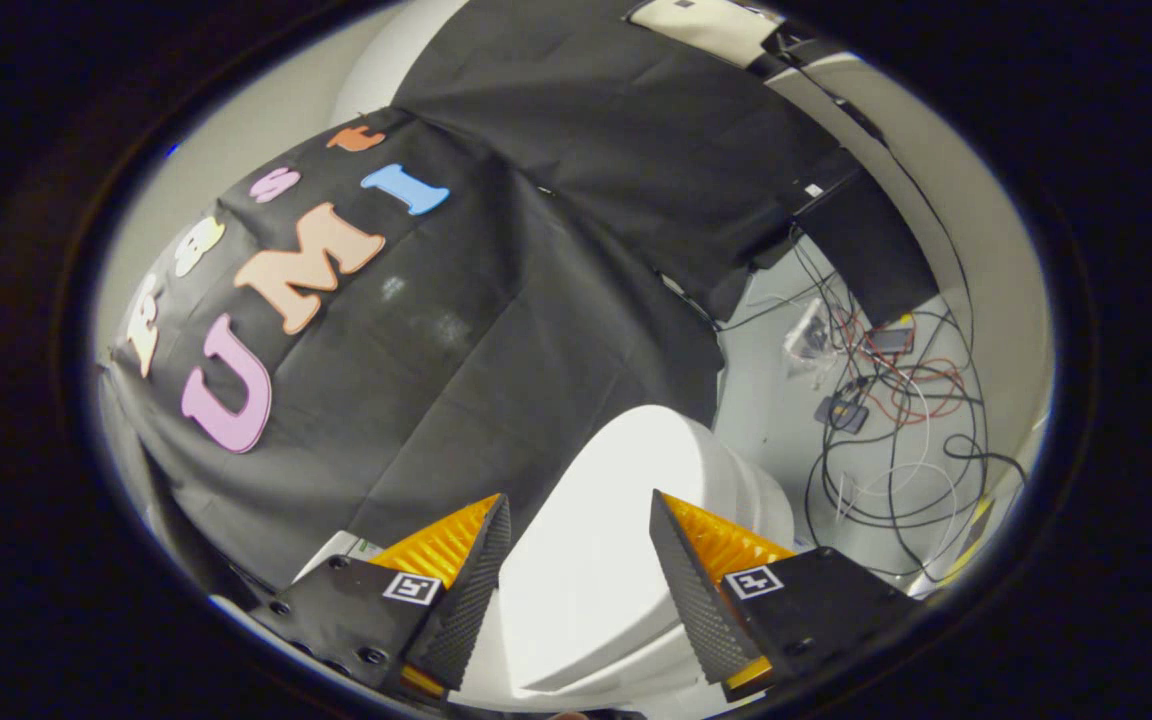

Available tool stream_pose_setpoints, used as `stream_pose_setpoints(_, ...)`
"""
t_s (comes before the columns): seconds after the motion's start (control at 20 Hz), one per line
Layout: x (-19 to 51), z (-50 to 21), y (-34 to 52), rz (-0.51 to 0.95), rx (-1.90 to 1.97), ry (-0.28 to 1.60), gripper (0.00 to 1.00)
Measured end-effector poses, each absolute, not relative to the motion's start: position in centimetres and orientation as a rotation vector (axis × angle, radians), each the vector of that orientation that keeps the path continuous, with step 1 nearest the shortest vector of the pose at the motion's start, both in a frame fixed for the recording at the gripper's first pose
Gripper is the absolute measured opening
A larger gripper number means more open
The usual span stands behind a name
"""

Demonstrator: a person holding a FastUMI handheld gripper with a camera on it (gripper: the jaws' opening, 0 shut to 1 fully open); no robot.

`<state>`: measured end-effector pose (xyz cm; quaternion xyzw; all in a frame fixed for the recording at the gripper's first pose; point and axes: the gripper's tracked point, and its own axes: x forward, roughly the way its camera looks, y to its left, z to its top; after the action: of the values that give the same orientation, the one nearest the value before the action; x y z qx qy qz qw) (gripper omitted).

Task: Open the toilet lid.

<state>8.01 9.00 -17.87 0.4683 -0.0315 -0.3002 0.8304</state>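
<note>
A white toilet stands against the black cloth wall, its lid down flat over the seat and bowl. The view is tilted, so the toilet slants. My gripper is open, its two orange and black fingers spread wide with nothing held. The lid's smooth white top shows in the gap between the fingers and runs on just beyond their tips. I cannot tell whether the fingers touch the lid or hover over it.
A tangle of black, red and white cables with small devices lies on the white floor to the right of the toilet. A black box stands beyond them against the wall. The black cloth hangs close behind the toilet.
</note>
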Motion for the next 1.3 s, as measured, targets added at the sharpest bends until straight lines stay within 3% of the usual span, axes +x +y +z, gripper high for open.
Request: stream_pose_setpoints(1.3, 4.1, -24.9, 12.1, -0.821, 1.321, -0.095, 0.88)
